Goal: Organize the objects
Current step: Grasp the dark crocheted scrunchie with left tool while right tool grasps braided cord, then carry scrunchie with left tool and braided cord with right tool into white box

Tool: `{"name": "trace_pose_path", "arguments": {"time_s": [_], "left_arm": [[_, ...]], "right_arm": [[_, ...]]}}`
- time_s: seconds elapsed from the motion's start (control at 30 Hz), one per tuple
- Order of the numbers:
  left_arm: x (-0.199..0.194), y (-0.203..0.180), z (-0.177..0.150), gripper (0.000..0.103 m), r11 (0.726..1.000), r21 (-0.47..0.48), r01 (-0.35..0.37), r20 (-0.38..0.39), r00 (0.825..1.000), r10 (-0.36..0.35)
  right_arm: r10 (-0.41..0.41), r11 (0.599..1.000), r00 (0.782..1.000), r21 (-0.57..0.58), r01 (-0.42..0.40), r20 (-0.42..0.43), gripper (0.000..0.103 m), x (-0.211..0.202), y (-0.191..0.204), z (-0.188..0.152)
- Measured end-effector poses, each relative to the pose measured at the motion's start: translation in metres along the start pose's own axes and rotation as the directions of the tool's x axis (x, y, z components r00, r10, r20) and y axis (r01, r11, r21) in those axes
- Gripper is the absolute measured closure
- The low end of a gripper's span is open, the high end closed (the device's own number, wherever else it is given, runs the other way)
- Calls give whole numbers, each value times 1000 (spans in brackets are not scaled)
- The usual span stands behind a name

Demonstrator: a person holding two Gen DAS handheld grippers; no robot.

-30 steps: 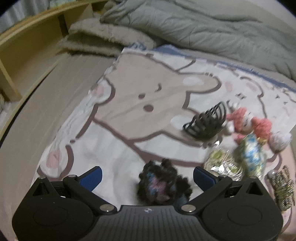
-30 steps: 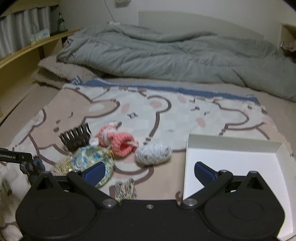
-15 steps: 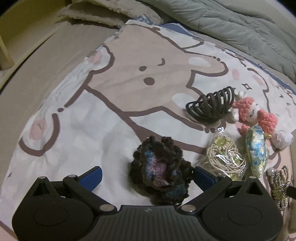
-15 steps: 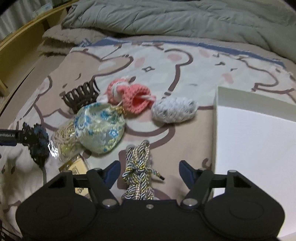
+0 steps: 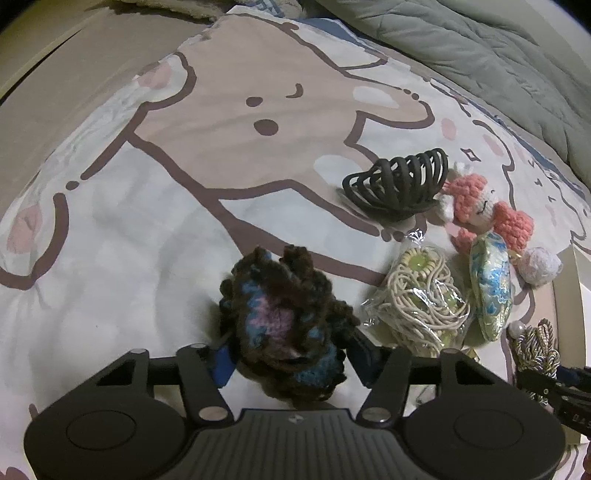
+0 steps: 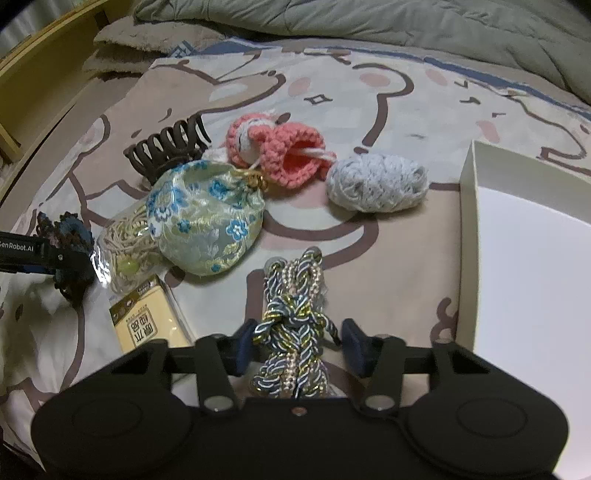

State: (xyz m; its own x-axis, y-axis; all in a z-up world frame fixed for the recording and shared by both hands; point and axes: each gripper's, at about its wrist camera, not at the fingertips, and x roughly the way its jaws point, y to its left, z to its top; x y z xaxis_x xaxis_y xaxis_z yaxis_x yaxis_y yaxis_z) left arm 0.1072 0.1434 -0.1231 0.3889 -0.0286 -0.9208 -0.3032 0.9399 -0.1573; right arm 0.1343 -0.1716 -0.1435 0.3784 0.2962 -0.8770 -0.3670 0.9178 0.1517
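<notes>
So the dark crocheted scrunchie [image 5: 284,325], brown with blue and pink bits, sits right between the fingers of the left gripper [image 5: 288,360], low on the cartoon bear blanket [image 5: 155,206]. The blue pads press into the yarn on both sides, so it looks clamped. Over on the other side, the braided cord bundle [image 6: 295,325], blue, gold and silver, lies between the fingers of the right gripper [image 6: 297,345]. The left pad touches it, but there's a visible gap at the right pad, so those fingers are narrow around it and not actually pinching.

Just right of the scrunchie is a clear bag of beige cords [image 5: 421,295], and touching that is a floral brocade pouch [image 6: 205,218]. A yellow packet [image 6: 147,321] lies near the pouch, partly tucked under the gripper body. Behind them sits a dark claw hair clip [image 5: 397,186], with a pink crochet doll [image 6: 275,153] beside it and a pale yarn ball [image 6: 376,182] just right of the doll. The white box [image 6: 467,229] is off to the right, open top. A grey duvet [image 6: 369,26] is bunched up at the back.
</notes>
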Motion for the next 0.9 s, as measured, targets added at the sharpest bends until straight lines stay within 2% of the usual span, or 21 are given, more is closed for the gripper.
{"name": "trace_pose_path", "arguments": {"time_s": [0.27,0.5,0.7,0.9], "left_arm": [[-14,-1,2,51,1000,10,2,47,999,-2],[-44,-6,4,52,1000,22,22,143,989,-25],[-71,-17,4,52,998,59,23,235,971,-36],[-95,-28,0,52,994,79,72,278,956,-91]], "right_arm": [[-7,1000,1000,-27,7,19,65,-6,1,1],[-36,999,992,-12,38,122,65,-32,-6,9],[-50,999,975,19,47,215,65,-58,-14,14],[-50,999,949,22,46,312,65,-83,-14,15]]}}
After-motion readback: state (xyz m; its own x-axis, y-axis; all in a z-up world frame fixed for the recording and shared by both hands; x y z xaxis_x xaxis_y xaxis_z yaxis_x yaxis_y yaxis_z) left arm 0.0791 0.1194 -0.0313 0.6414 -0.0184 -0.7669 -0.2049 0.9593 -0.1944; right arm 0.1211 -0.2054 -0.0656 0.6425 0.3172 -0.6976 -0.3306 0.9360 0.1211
